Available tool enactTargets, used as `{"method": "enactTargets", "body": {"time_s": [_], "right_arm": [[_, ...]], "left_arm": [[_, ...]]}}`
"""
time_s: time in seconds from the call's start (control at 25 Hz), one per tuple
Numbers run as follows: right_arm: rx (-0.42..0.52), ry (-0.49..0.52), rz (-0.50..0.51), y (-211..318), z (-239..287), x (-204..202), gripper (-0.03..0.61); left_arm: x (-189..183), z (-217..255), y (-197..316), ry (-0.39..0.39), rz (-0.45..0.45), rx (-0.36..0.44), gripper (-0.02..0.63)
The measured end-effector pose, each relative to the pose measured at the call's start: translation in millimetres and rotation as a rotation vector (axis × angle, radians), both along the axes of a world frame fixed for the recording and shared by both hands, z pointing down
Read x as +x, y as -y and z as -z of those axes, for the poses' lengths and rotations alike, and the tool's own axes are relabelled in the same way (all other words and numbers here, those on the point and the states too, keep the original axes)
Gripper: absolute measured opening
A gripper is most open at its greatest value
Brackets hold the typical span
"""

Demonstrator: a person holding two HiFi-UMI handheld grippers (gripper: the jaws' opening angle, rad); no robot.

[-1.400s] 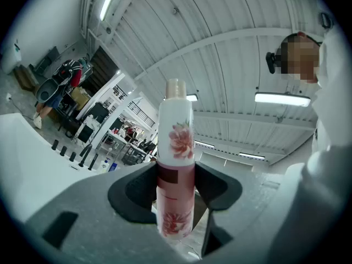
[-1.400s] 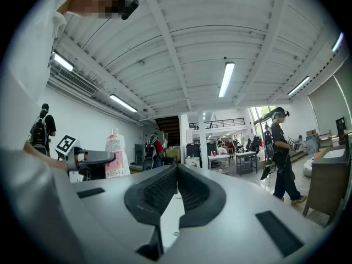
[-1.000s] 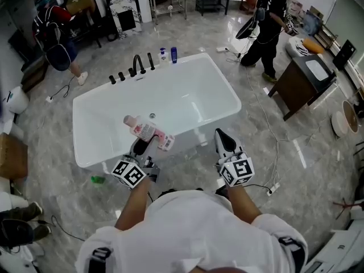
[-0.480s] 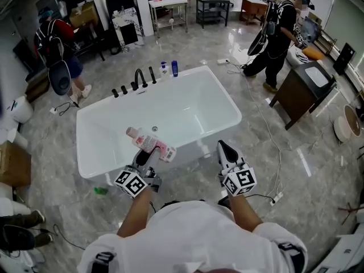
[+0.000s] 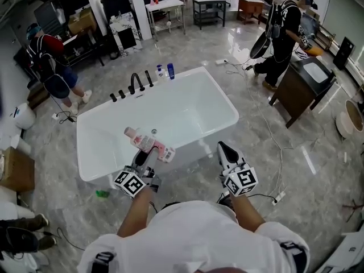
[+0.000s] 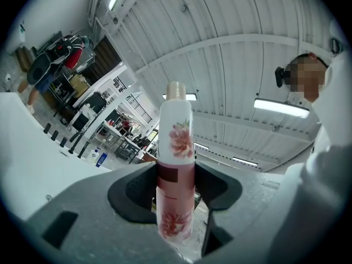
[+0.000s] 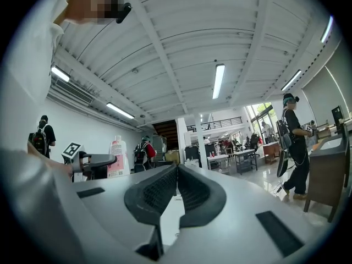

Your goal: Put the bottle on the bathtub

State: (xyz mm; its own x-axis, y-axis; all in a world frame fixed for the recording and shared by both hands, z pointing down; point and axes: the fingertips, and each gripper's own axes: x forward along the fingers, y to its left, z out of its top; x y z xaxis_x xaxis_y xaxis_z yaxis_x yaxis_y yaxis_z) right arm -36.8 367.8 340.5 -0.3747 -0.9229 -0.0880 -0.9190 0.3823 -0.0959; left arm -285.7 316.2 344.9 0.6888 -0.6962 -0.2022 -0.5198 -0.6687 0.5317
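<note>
Bottle (image 5: pixel 149 143) sits clamped mid-body in your left claw (image 5: pixel 143 155), poised by the tub (image 5: pixel 182 104) rim for placing; right claw (image 5: pixel 225 150) closed, empty.

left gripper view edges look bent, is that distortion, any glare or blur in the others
Left gripper view: yes, strong fisheye, ceiling ribs bowed, dark round border; the white-and-pink flowered plastic bottle is sharp. Head view: milder bend, light glares off the glossy grey floor beyond the white bathtub. Right gripper view: same fisheye, no motion blur.
</note>
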Motion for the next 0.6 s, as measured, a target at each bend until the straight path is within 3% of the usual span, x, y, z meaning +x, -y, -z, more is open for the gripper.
{"method": "enactTargets", "body": {"time_s": [0.6], "right_arm": [[-0.011, 0.018, 0.009, 10, -9, 16, 0.015]], "left_arm": [[17, -11, 9, -0.01, -0.025, -0.021, 0.213]]}}
